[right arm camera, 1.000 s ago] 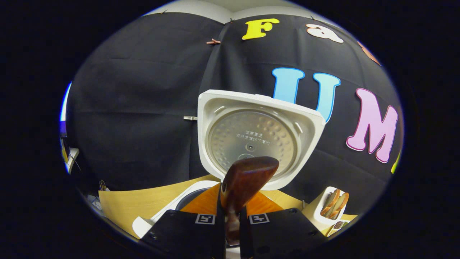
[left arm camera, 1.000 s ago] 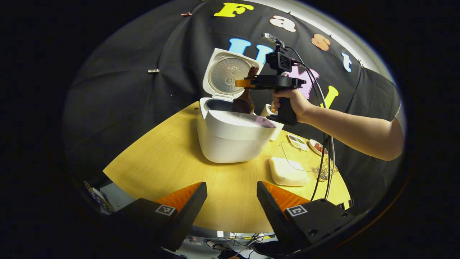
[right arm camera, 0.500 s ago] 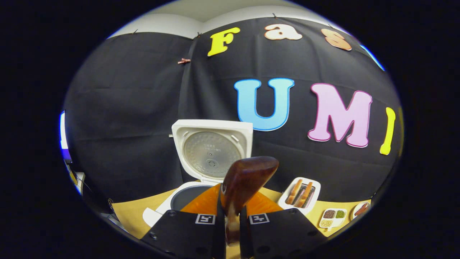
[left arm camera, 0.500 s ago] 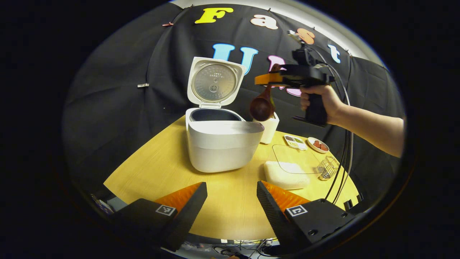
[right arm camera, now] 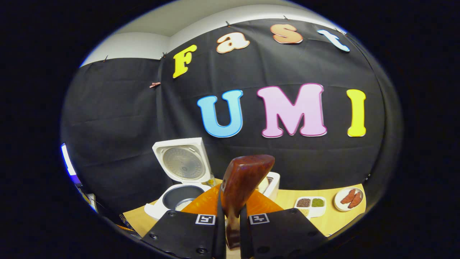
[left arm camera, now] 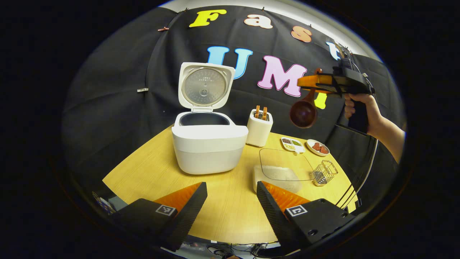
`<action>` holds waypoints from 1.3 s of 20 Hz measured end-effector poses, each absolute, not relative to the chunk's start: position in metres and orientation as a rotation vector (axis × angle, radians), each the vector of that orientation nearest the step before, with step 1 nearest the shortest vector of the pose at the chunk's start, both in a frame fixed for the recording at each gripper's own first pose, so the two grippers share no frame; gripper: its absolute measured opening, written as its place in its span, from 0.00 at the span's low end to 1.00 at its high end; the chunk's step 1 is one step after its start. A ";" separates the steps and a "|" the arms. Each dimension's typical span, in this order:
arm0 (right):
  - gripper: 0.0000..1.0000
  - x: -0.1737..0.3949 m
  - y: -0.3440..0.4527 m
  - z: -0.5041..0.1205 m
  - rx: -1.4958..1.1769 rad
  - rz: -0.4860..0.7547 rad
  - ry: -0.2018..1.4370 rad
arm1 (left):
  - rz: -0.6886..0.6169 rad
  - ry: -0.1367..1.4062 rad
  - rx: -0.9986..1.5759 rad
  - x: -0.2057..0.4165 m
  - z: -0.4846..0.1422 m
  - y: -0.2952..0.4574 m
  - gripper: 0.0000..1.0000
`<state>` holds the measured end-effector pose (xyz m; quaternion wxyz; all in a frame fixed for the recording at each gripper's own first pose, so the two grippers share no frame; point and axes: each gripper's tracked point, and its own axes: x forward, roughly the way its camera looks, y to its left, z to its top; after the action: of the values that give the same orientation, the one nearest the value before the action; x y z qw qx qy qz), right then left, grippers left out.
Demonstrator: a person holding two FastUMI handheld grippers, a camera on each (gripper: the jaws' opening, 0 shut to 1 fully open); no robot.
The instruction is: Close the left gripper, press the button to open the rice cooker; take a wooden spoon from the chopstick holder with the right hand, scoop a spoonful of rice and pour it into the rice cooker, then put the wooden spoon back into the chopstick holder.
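Note:
The white rice cooker [left arm camera: 208,147] stands on the wooden table [left arm camera: 154,169] with its lid [left arm camera: 205,84] raised and the pot showing. To its right is the white chopstick holder [left arm camera: 259,127] with wooden utensils in it. High at the right, a hand holds my right gripper [left arm camera: 303,82], shut on the handle of the dark wooden spoon [left arm camera: 303,113], whose bowl hangs down in the air, right of the holder. In the right gripper view the spoon [right arm camera: 244,180] stands up between the shut right gripper [right arm camera: 230,216], with the cooker [right arm camera: 179,196] lower left. My left gripper [left arm camera: 231,201] is open over the table's front.
A clear box of rice [left arm camera: 278,172] lies in front right of the cooker, beside a small wire basket [left arm camera: 325,172]. A divided dish of grains [left arm camera: 293,144] and a small plate [left arm camera: 318,147] sit behind them. Cables hang from the right gripper.
The right gripper has carried the spoon from over the cooker's pot up and off to the right, past the chopstick holder. The left gripper stays open and has shifted slightly.

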<state>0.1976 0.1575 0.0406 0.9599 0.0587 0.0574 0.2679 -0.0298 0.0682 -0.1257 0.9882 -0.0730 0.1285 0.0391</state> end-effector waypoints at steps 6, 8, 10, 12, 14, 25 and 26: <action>0.15 0.210 0.030 0.027 0.231 0.371 0.138 | 0.089 0.263 -0.110 -0.025 -0.115 0.032 0.96; 0.14 0.216 -0.009 0.016 0.280 0.305 0.150 | 0.096 0.273 -0.129 -0.021 -0.115 0.021 0.96; 0.14 0.218 -0.040 -0.001 0.322 0.248 0.174 | 0.097 0.271 -0.147 -0.017 -0.109 0.006 0.96; 0.19 0.222 -0.067 -0.025 0.344 0.202 0.210 | 0.103 0.271 -0.145 -0.010 -0.107 -0.008 0.96; 0.14 0.225 -0.089 -0.045 0.364 0.159 0.240 | 0.106 0.274 -0.140 -0.003 -0.104 -0.021 0.96; 0.19 0.242 -0.131 -0.166 0.492 0.004 0.412 | 0.204 0.298 -0.162 -0.003 -0.098 -0.036 0.96; 0.20 0.235 -0.127 -0.170 0.512 -0.012 0.425 | 0.216 0.303 -0.164 -0.004 -0.098 -0.034 0.95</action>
<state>0.2351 -0.1267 -0.1701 0.9452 0.2511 0.2085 -0.0060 -0.0042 -0.0336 -0.0982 0.9794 -0.0814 0.1505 0.1070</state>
